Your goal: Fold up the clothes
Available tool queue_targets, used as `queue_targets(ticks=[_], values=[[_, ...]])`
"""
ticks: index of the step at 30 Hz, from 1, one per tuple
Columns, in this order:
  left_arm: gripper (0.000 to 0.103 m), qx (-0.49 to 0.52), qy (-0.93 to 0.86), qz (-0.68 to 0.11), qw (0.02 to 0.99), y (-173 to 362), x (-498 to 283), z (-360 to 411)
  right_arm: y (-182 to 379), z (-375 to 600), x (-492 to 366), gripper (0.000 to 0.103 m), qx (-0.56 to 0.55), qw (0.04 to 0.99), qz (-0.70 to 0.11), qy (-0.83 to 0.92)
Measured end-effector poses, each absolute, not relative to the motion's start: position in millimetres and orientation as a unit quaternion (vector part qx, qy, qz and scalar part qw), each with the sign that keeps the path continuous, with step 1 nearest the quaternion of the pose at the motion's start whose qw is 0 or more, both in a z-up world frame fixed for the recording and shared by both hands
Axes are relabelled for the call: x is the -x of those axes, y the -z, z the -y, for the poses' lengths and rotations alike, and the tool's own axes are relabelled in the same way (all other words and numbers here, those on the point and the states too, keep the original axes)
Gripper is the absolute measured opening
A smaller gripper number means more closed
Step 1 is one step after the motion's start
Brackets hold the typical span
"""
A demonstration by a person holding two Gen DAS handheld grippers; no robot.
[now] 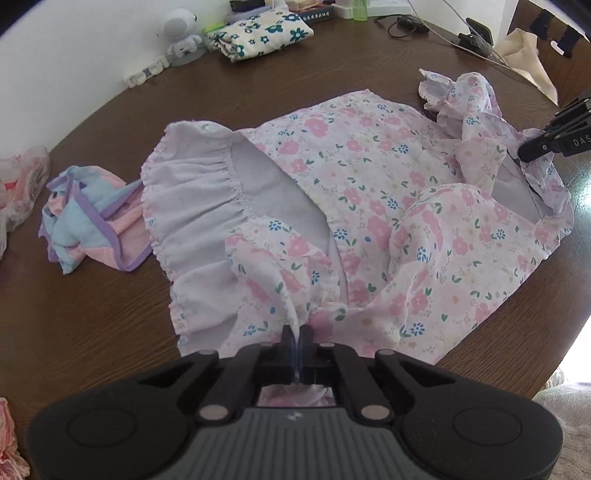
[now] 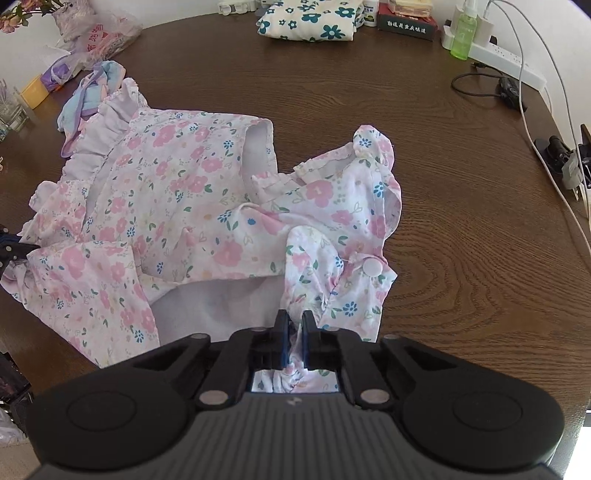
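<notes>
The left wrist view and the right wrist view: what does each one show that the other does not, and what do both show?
Only the left wrist view shows the white robot figurine by the wall. Only the right wrist view shows the green bottle, the white power strip and the dress's white button. Both show the pink floral dress on the brown table, the folded blue-flowered cloth, the pastel towel, and the left claw and right claw, each shut on the dress.

A dark brown wood-grain table (image 2: 461,258) fills both views; a white wall (image 1: 92,55) rises behind its far edge; daylight falls softly across the tabletop, brightest at the right rim.
</notes>
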State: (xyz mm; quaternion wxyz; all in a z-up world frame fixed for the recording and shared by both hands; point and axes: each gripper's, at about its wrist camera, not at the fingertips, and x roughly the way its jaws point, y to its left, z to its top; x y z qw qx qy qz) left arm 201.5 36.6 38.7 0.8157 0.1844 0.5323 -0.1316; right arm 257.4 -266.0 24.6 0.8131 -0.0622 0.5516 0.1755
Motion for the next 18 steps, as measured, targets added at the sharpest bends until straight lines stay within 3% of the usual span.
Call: queue_targets(ticks=[11, 18], values=[[0.0, -0.112, 0.072, -0.431, 0.892, -87.1, -141.9, -80.7, -60.6, 313.6, -203.1, 0.003, -0.013, 0.858, -0.48, -0.184], [0.0, -0.14, 0.008, -0.325, 0.935, -152.4, -228.6, -73.1, -123.9, 309.4, -255.4, 0.002, -0.019, 0.914, -0.38, -0.14]])
